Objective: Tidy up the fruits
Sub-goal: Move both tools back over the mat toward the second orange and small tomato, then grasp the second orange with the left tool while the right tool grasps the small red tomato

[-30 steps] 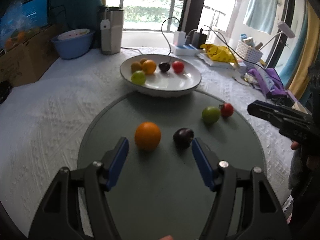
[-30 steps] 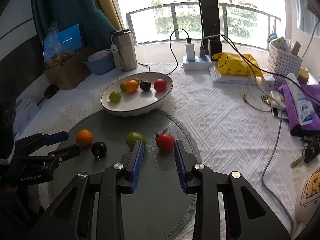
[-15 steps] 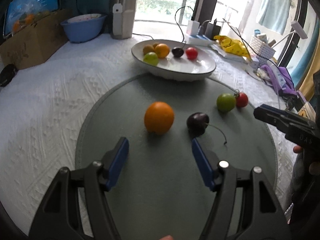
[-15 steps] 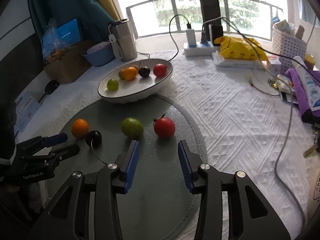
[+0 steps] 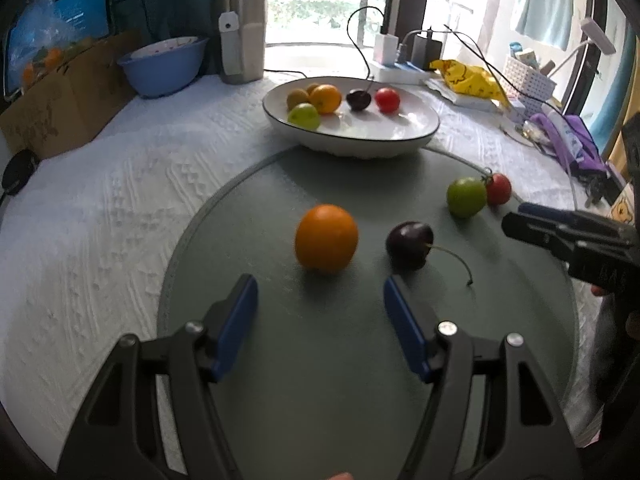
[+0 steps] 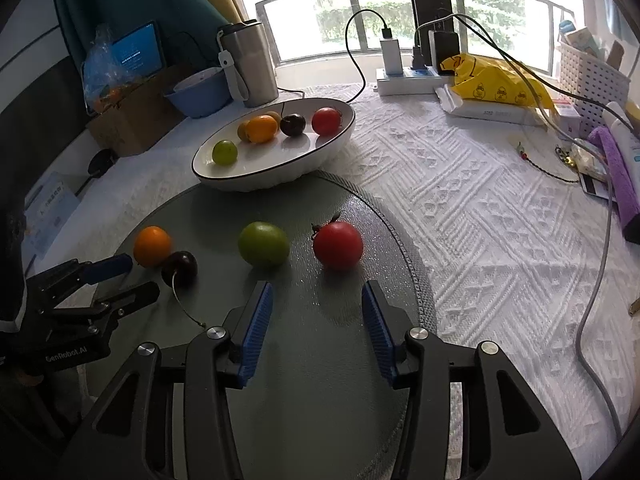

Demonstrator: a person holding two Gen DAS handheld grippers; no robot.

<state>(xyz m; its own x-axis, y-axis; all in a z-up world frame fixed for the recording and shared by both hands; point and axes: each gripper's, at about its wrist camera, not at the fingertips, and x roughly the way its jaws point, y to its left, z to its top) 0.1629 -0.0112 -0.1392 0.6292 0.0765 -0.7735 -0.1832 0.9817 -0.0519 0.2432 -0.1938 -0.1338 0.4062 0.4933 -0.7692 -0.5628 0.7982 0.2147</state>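
Observation:
On the round grey-green mat (image 5: 320,380) lie an orange (image 5: 326,237), a dark cherry (image 5: 409,245) with a stem, a green fruit (image 5: 466,197) and a red tomato (image 5: 498,189). My left gripper (image 5: 320,308) is open and empty, just short of the orange. My right gripper (image 6: 316,312) is open and empty, just short of the red tomato (image 6: 338,245), with the green fruit (image 6: 263,243) to its left. The white bowl (image 5: 360,140) behind the mat holds several small fruits. The left gripper also shows in the right wrist view (image 6: 116,276).
A steel tumbler (image 5: 243,34), a blue bowl (image 5: 162,62) and a cardboard box (image 5: 60,96) stand at the back left. A power strip with cables (image 6: 412,76), a yellow bag (image 6: 496,80), a white basket (image 6: 588,76) and purple cloth (image 6: 616,168) lie on the right.
Both grippers have moved closer to the fruits on the mat. The right gripper's fingers have spread wider. No fruit has moved.

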